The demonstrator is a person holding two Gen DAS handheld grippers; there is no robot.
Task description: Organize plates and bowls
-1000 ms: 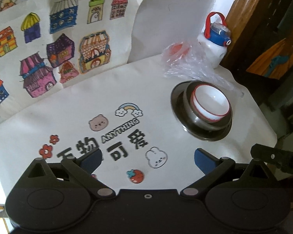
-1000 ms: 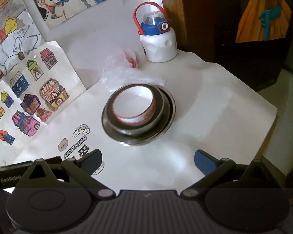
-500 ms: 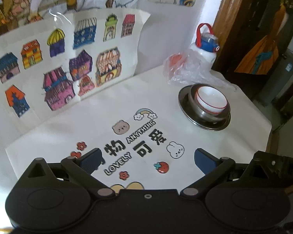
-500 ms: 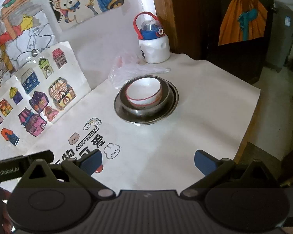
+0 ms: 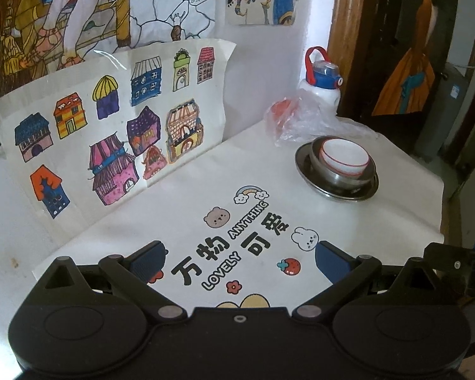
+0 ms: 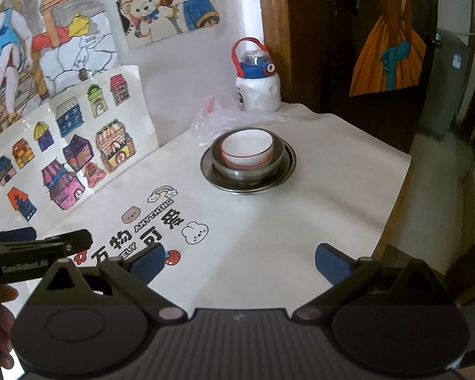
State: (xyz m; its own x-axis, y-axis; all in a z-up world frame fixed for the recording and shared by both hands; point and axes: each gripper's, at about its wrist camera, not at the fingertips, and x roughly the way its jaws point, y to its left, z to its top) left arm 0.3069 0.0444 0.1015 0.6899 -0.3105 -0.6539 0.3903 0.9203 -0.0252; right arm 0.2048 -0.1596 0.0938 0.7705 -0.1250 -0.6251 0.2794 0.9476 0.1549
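A white ceramic bowl with a red rim line (image 5: 345,159) sits nested in a steel bowl (image 5: 338,177), which in turn rests on a steel plate (image 5: 335,190); the stack stands right of centre in the left wrist view and just above centre in the right wrist view (image 6: 247,149). It rests on a white tablecloth (image 5: 395,190) printed with cartoon animals and the words "LOVELY ANYTHING". Just behind the stack lies a crumpled clear plastic bag (image 5: 304,120) with something red inside, and behind that, in the upper right, a white water bottle (image 5: 319,88) with a blue lid and red handle. A sheet of coloured house drawings (image 5: 110,126) leans against the wall at left.

The left gripper (image 5: 239,258) spreads its blue-padded fingers wide, empty, over the printed lettering at lower frame, well apart from the stack. The right gripper (image 6: 239,258) is likewise spread wide and holds nothing.
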